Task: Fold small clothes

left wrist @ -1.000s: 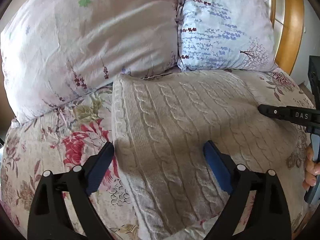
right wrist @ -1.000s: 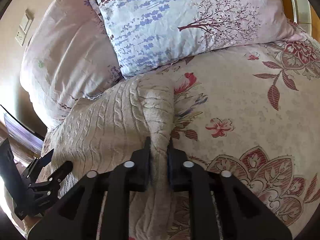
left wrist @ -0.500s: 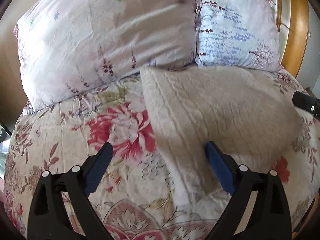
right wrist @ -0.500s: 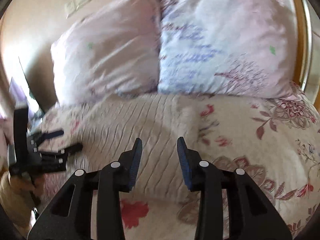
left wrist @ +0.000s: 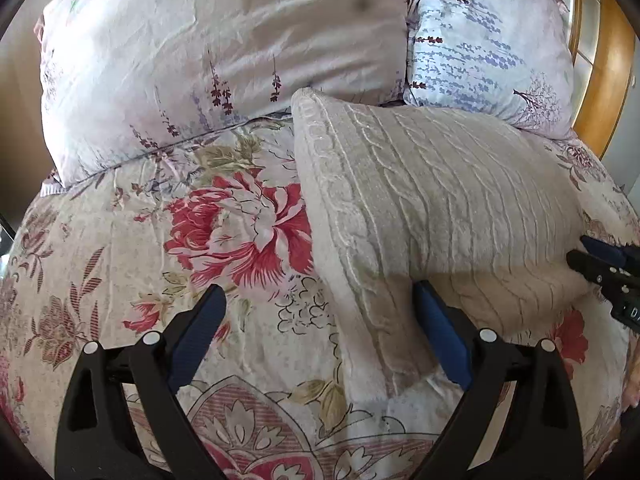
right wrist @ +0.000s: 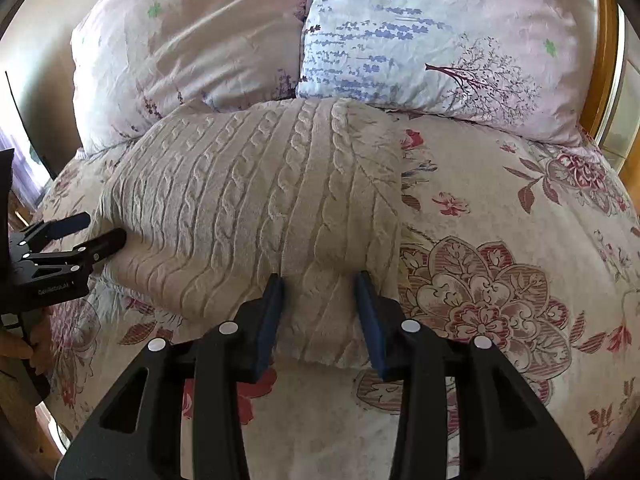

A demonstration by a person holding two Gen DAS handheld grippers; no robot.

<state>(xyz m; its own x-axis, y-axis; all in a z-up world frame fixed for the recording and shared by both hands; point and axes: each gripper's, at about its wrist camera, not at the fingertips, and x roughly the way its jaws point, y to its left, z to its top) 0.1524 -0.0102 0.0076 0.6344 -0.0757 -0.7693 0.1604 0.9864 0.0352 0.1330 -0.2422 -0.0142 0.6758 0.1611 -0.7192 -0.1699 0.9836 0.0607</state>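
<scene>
A beige cable-knit sweater (left wrist: 436, 200) lies folded flat on the floral bedspread (left wrist: 200, 240), its far edge against the pillows; it also shows in the right wrist view (right wrist: 256, 200). My left gripper (left wrist: 320, 316) is open and empty, hovering over the sweater's left near edge, and appears at the left of the right wrist view (right wrist: 86, 230). My right gripper (right wrist: 320, 300) is open and empty above the sweater's near right edge, and its tips show at the right edge of the left wrist view (left wrist: 592, 256).
Two pillows lean at the head of the bed: a pink one (left wrist: 224, 48) on the left and a bluish floral one (right wrist: 440, 40) on the right. A wooden headboard (left wrist: 604, 80) stands behind them. The bedspread extends right of the sweater (right wrist: 520, 240).
My right gripper let go of the sweater's right edge, opened and pulled back. My left gripper stayed open and shifted left off the sweater. The sweater now lies flat.
</scene>
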